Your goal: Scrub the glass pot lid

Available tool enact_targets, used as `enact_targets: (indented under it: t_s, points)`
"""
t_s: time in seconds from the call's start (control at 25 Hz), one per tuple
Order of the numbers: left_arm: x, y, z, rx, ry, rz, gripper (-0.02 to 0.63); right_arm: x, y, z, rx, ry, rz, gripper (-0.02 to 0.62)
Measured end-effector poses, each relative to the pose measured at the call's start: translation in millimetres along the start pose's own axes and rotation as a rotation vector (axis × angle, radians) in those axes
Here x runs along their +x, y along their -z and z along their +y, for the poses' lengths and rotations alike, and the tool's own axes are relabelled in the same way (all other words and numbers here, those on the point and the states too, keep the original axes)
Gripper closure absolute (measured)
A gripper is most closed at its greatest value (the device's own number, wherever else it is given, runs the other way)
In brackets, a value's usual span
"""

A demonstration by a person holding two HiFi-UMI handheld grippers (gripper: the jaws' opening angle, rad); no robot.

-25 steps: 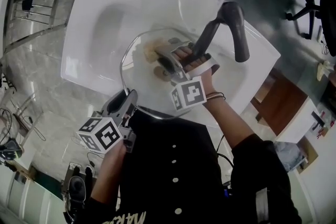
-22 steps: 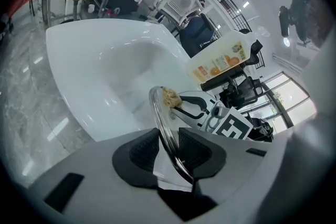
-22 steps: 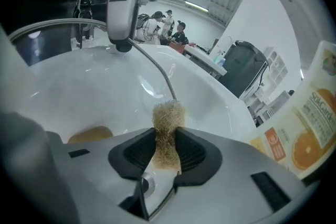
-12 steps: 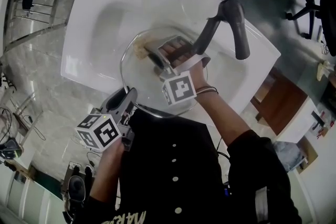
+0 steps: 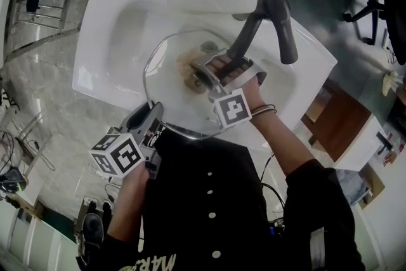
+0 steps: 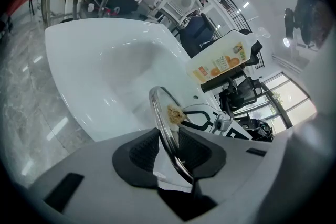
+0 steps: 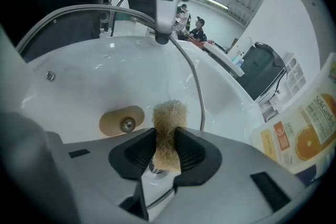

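Over a white sink (image 5: 124,19) by marble floor (image 5: 41,89) hangs the lid (image 5: 170,98).

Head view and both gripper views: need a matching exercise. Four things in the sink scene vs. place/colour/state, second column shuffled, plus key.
Column one:
1. glass lid
2. scrub pad
3. faucet
4. sink

Column two:
A. white, lying below the glass lid
B. clamped by the right gripper
C. dark, arching over the sink
D. rim clamped by the left gripper

Pairs: 1-D, 2-B, 3-C, 4-A
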State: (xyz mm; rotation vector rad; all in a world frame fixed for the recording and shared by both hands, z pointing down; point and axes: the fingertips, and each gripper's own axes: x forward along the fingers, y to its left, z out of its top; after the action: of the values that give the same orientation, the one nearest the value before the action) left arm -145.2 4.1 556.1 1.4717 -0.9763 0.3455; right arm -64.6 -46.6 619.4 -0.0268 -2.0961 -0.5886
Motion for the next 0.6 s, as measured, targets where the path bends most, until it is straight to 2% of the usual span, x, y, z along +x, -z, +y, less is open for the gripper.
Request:
enact_targets:
  t_s: [0.28, 0.4, 0.6]
  points:
    - [-2.0, 1.1, 0.2, 0.007, -0.011, -0.004, 0.469, -20.1, 17.1, 26.4, 0.003, -0.076, 0.036, 0.469]
    - [-1.4, 1.1, -0.5, 0.011, -0.012, -0.010, 0.469, -31.2, 27.6, 38.0, 0.003, -0.129, 0.054, 0.471]
    - [-2.2, 0.9, -1.7, 0.017, -0.014, -0.014, 0.469, -55.6, 40.7, 64.5, -0.060, -0.252, 0.085, 0.471]
